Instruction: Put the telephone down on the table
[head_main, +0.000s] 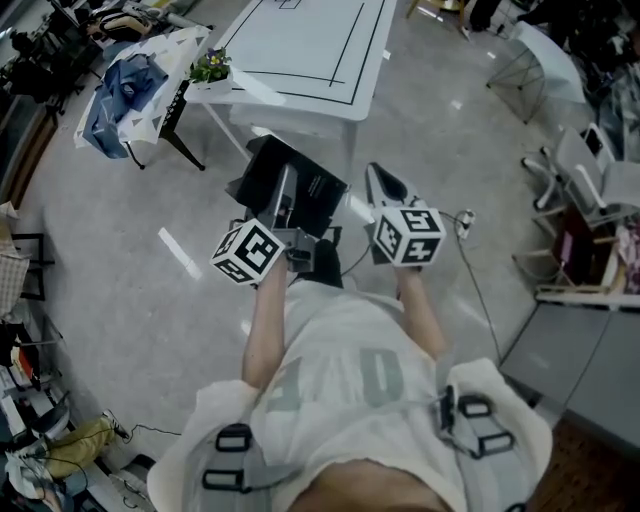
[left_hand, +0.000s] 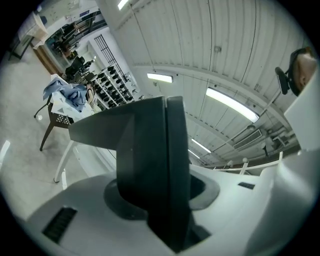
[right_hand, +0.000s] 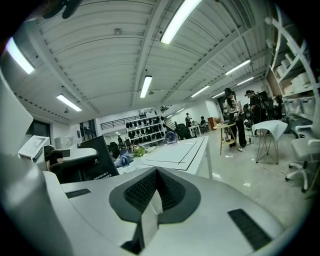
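The telephone (head_main: 300, 182) is a flat black unit held up over the floor, in front of the person's chest. My left gripper (head_main: 288, 226) is shut on its near edge. In the left gripper view the telephone (left_hand: 150, 160) stands edge-on between the jaws and fills the middle of the picture. My right gripper (head_main: 385, 187) hangs beside it to the right, apart from it, with its jaws together and nothing in them. In the right gripper view the dark ribbed pads (right_hand: 142, 187) meet, and the telephone (right_hand: 97, 159) shows at the left. The white table (head_main: 300, 50) stands ahead of both grippers.
A small potted plant (head_main: 211, 66) sits at the table's left corner. A side table with blue cloth and bags (head_main: 135, 90) stands further left. White chairs (head_main: 585, 170) and shelving are at the right. A cable (head_main: 475, 265) runs across the grey floor.
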